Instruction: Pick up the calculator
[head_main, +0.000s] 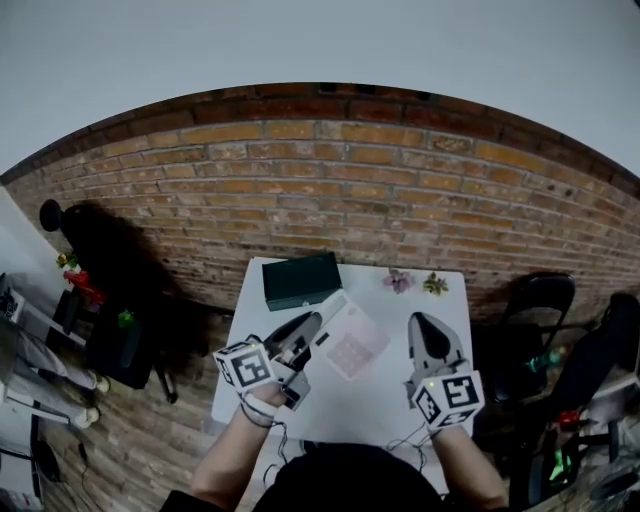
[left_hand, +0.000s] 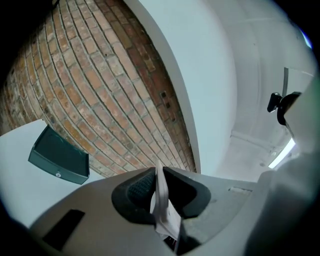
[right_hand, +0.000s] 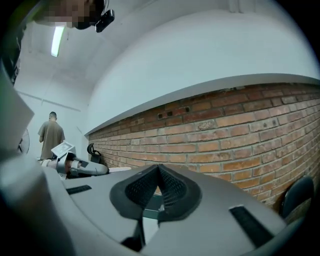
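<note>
Room: a brick wall (head_main: 330, 180) ran behind the bench, with plain white wall (right_hand: 200, 60) above it. A person (right_hand: 51, 131) stood far off in the right gripper view.
Bench: the white bench (head_main: 350, 415) was mostly bare, so both tools had free room over it.
Chair: a black chair (head_main: 535, 300) stood off the bench's right side, out of the way.
Box: a dark green box (head_main: 302, 280) lay closed at the bench's far edge, apart from the work.
Left tool: the left tool (head_main: 312, 326) was clamped on the calculator's near edge. The thin body stood edge-on between the pads, probably because a flat slab is easiest to pinch by its rim.
Right tool: the right tool (head_main: 422, 325) had its pads pressed together on nothing. It hung to the right, seemingly idle, since one grip was enough.
Calculator: the white calculator (head_main: 352, 348), with pinkish keys, stuck out from the left tool over the middle of the bench. It looked clear of the surface, so the pickup appeared done.
Sprigs: two small flower sprigs (head_main: 398, 281) lay near the far right edge.
</note>
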